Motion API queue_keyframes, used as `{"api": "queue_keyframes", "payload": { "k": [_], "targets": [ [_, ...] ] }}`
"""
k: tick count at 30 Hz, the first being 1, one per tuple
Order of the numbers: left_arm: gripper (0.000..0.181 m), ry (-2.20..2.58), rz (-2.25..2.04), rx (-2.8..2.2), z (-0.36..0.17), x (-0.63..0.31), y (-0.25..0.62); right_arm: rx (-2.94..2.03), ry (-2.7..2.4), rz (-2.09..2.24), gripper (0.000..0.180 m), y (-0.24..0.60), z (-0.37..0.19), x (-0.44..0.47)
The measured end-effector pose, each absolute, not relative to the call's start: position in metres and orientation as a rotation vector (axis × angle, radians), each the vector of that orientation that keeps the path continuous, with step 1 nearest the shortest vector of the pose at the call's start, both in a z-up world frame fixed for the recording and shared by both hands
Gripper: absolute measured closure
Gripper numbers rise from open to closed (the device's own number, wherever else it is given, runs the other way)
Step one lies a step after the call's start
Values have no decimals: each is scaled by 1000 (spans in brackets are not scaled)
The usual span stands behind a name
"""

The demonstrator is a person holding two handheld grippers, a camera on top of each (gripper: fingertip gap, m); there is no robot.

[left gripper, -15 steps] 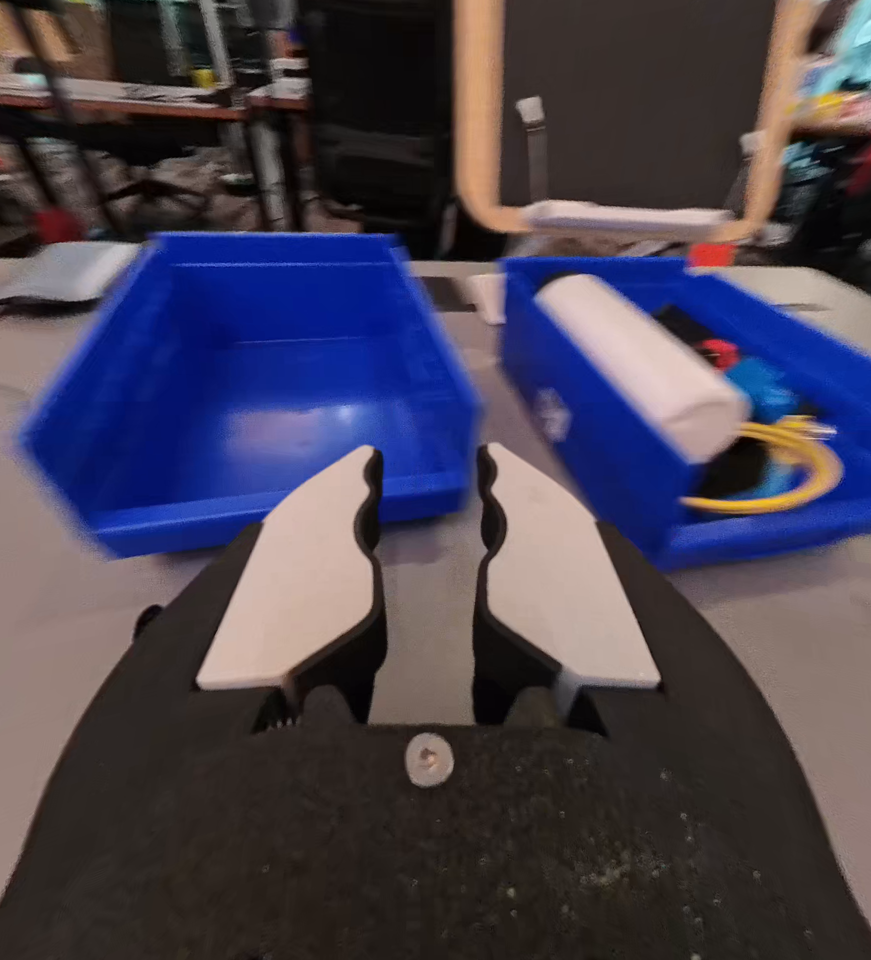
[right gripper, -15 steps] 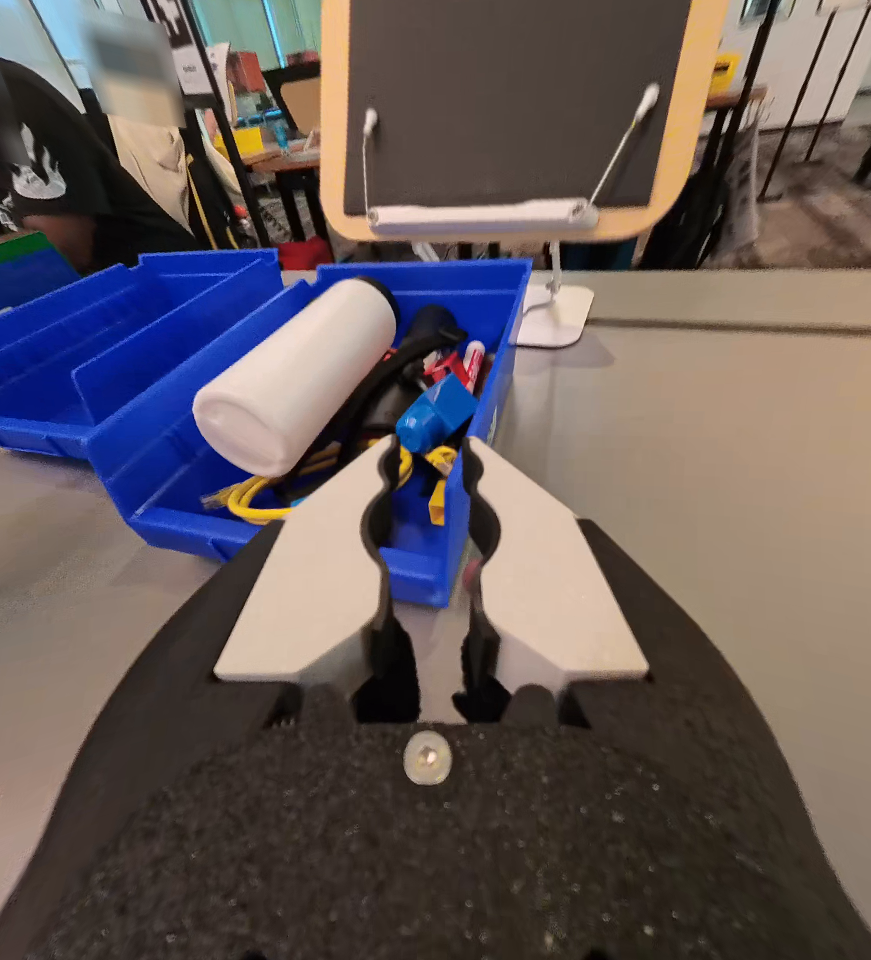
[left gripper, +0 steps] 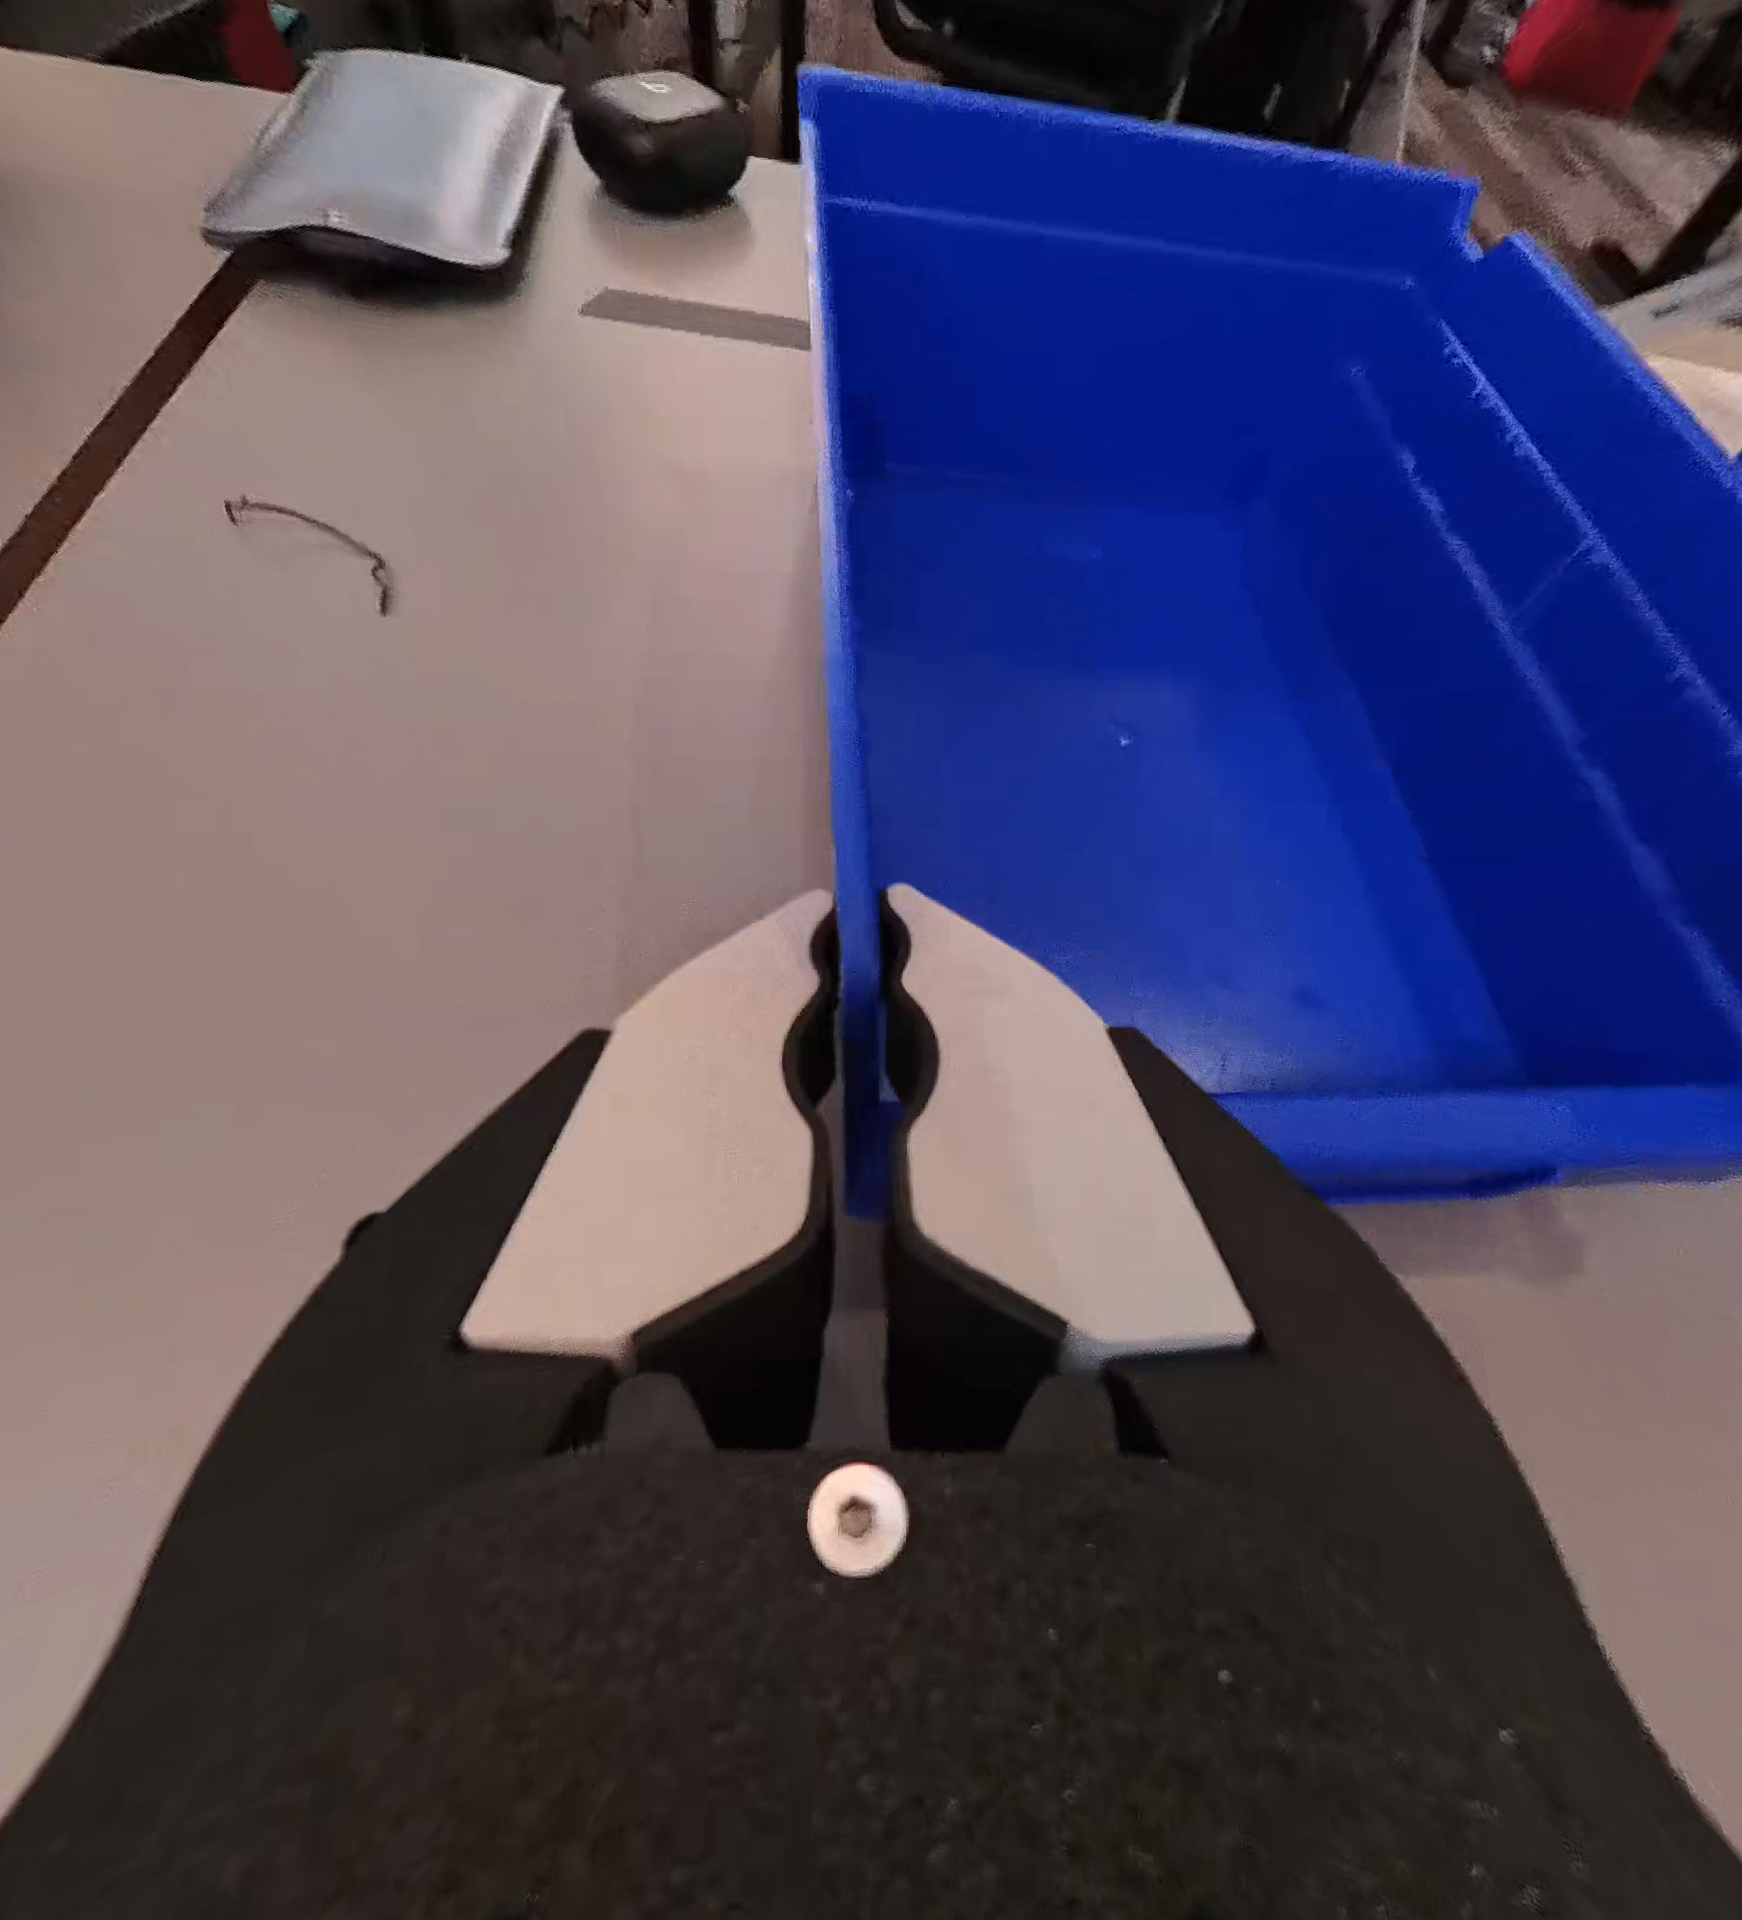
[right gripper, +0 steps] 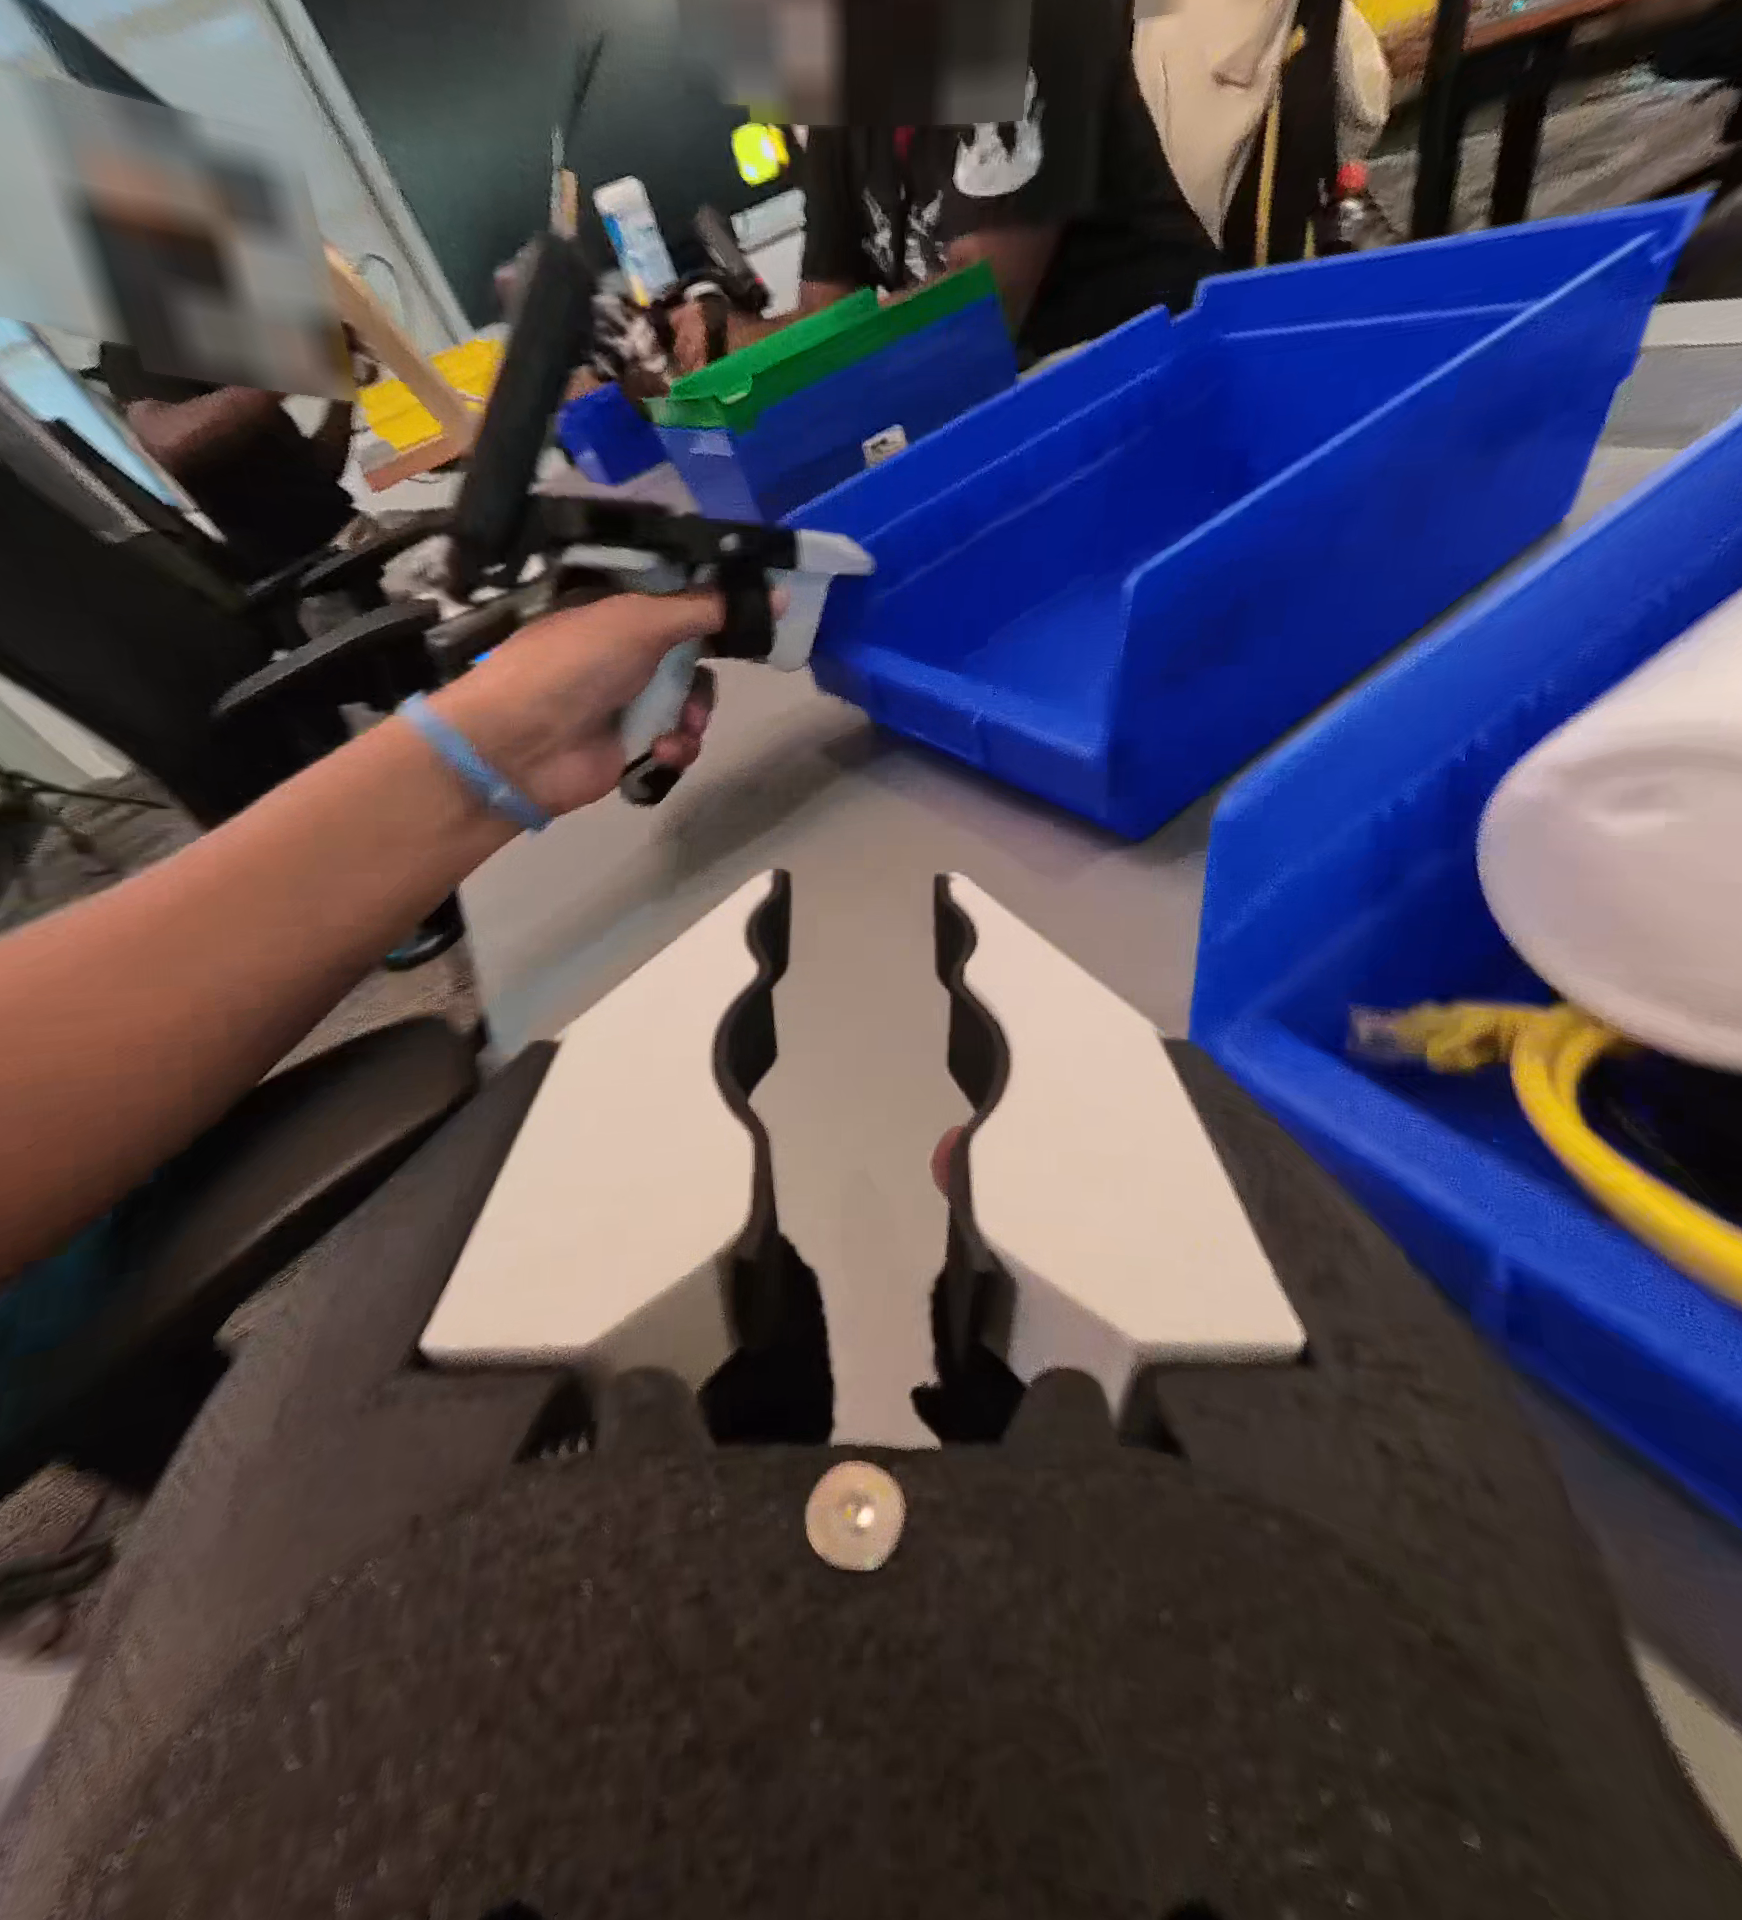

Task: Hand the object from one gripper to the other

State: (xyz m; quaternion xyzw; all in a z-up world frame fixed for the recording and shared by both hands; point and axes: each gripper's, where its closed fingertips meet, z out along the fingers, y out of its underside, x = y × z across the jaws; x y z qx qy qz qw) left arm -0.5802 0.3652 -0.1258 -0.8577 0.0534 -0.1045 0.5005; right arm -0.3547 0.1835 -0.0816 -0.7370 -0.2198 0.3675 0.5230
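My left gripper (left gripper: 859,920) is nearly closed, with the left wall of the empty blue bin (left gripper: 1625,540) pinched between its pads near the front corner. In the right wrist view, a hand holds this left gripper (right gripper: 831,582) at the corner of the empty bin (right gripper: 1262,540). My right gripper (right gripper: 859,894) is open and empty above the grey table, between the two bins. The second blue bin (right gripper: 1366,883) at the right holds a white cylinder (right gripper: 1677,862) and a yellow cable (right gripper: 1625,1164).
A grey pouch (left gripper: 379,166) and a black case (left gripper: 659,135) lie at the table's far left. A dark tape strip (left gripper: 690,312) and a pen mark (left gripper: 316,540) are on the table. A green-lidded blue box (right gripper: 825,384), a black chair (right gripper: 327,665) and a standing person (right gripper: 1002,156) are behind. My hands' fingertips stand some 30 cm from each other.
My left gripper moved from facing both bins to the empty bin's left wall and closed on it. My right gripper swung left, away from the full bin, and opened wider.
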Motion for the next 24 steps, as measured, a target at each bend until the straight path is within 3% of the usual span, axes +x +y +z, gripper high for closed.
{"api": "queue_keyframes", "payload": {
  "k": [4,10,12,24],
  "targets": [
    [178,59,-98,-2066,-126,-579,321,-1855,-470,593,137,247,-89,-377],
    [178,-42,-61,-2025,-125,-587,260,-1920,-418,369,137,266,-114,-394],
    [178,-14,-64,-2047,-126,-589,252,-2034,-365,347,168,267,-136,-398],
    [177,77,59,-2009,-119,-594,235,-1890,-348,203,175,263,-125,-401]
  ]
}}
